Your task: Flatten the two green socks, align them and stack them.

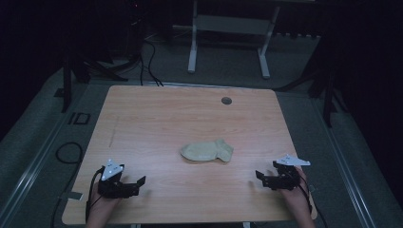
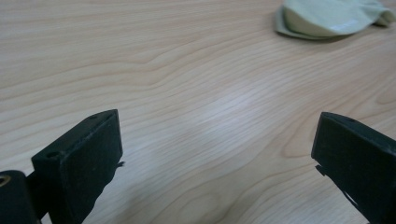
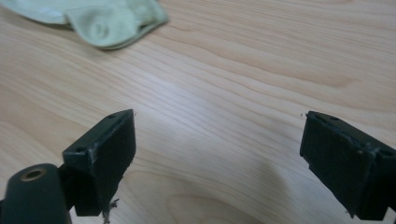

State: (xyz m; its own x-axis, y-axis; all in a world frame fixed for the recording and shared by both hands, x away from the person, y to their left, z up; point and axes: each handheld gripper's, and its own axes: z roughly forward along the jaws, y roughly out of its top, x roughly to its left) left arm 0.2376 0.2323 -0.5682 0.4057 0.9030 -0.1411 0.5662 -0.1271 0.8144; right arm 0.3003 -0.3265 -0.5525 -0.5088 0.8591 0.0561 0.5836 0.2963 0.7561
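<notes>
Resting wide open and empty, left tool (image 1: 134,183) and right tool (image 1: 264,177) flank the sock (image 1: 207,150).

My high view's pretty dim, room black past the table (image 1: 157,118); gripper views are brighter, soft glare on the wood, near jaws maybe slightly blurry

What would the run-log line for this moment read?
left gripper: open, empty, near table edge | right gripper: open, empty | pale sock: lying mid-table, between grippers, untouched | wooden table

Wooden table (image 1: 157,118), white frame (image 1: 228,28) behind.
</notes>
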